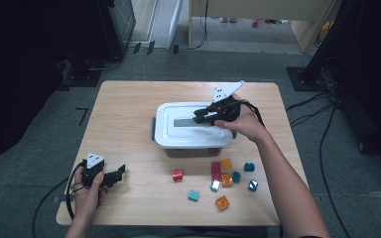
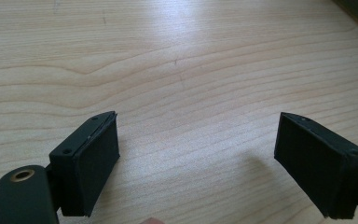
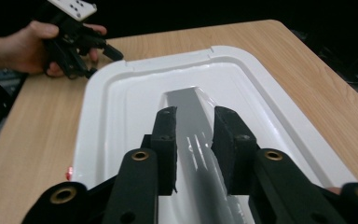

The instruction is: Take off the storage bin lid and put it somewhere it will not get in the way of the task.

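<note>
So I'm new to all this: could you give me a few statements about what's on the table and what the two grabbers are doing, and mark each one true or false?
1. The white box has its lid on. True.
2. The right gripper is over the toy bricks. False: it is at the grey handle on the lid, with a jaw on either side of it.
3. The left gripper stands open over bare table. True.
4. The toy bricks are inside the box. False: they lie loose on the table, on the person's side of the box.
5. The left gripper holds a red brick. False: nothing is between its jaws.
</note>
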Demonstrator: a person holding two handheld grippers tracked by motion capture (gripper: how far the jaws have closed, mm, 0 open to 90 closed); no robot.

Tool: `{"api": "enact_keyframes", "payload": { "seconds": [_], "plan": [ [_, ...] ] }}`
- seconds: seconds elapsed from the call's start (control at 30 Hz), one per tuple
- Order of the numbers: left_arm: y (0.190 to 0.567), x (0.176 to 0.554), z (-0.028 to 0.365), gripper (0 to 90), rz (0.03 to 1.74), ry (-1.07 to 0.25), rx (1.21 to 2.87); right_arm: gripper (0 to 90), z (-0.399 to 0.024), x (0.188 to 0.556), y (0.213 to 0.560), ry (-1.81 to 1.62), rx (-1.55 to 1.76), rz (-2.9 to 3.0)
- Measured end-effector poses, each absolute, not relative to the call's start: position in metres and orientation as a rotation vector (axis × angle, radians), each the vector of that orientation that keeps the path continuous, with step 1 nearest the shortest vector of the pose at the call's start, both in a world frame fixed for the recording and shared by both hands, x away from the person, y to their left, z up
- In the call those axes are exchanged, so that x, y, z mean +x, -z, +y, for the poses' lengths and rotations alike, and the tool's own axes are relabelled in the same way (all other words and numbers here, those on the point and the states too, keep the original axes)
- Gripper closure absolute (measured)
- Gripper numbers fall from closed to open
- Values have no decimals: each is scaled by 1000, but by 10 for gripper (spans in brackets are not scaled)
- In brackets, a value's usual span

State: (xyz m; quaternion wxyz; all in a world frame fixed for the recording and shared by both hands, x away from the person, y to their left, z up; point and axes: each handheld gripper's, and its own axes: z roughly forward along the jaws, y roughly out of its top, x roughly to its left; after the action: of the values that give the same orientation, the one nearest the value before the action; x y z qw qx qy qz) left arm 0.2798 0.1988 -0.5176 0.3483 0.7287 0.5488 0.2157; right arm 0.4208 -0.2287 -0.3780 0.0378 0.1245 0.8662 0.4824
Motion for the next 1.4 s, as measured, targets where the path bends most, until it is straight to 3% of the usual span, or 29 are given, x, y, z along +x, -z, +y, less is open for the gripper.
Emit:
{"api": "enact_keyframes", "payload": {
  "seconds": [0.17,0.63,0.8,1.4],
  "plan": [
    [518,280,191,136,1409,-617,1953,649,-216,428,379,-1405,332,2699],
    [518,280,190,130,1410,-615,1953,601,-210,436,396,-1381,303,2752],
    [518,280,190,127,1409,-614,1954,665,-209,435,393,-1353,249,2768],
    [518,280,190,127,1406,-612,1958,681,-216,437,378,-1370,203,2730]
  ]
}}
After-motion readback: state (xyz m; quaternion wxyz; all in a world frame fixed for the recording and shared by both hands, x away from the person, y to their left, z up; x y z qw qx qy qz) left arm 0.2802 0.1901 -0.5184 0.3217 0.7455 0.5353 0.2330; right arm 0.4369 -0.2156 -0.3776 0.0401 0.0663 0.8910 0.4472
